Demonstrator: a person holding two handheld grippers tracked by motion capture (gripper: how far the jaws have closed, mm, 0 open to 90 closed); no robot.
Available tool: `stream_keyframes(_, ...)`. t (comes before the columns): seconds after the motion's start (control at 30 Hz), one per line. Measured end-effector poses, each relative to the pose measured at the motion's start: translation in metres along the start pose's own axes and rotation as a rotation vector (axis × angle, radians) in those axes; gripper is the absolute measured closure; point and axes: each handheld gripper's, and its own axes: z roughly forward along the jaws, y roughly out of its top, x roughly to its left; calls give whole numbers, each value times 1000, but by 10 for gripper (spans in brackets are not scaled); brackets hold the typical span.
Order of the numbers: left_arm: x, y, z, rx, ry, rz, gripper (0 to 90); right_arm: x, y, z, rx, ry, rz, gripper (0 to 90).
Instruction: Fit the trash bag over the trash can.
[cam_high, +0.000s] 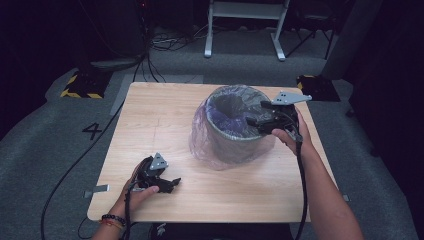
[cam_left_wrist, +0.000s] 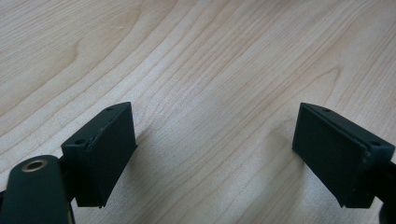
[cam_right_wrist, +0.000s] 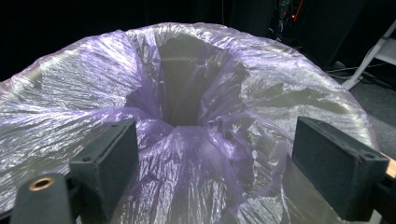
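Note:
A grey bin (cam_high: 235, 142) lined with a thin purple plastic bag (cam_high: 202, 135) stands on the right half of the wooden table (cam_high: 160, 120). My right gripper (cam_high: 254, 121) hovers at the bin's near right rim and is open. In the right gripper view the bag (cam_right_wrist: 187, 140) bunches up between and beyond the right gripper's (cam_right_wrist: 215, 163) spread jaws, and the pads do not press on it. My left gripper (cam_high: 172, 184) rests low over the table's front left. In the left gripper view the left gripper (cam_left_wrist: 212, 156) is open over bare wood (cam_left_wrist: 210, 70).
The table's front edge lies close to the left hand. On the grey floor beyond the table stand a white metal frame (cam_high: 245, 20), loose cables (cam_high: 165, 42) and two yellow-and-black striped blocks (cam_high: 80, 85).

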Motion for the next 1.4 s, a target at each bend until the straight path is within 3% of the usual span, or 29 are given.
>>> stream_keyframes(0.7, 0, 0, 0, 0, -1, 2, 131, 4, 12, 15, 208, 48, -27, 133)
stream_keyframes(0.9, 0, 0, 0, 0, -3, 3, 131, 9, 15, 25, 313, 73, -56, 93)
stream_keyframes(1.4, 0, 0, 0, 0, -3, 2, 131, 5, 18, 32, 434, 92, 11, 53)
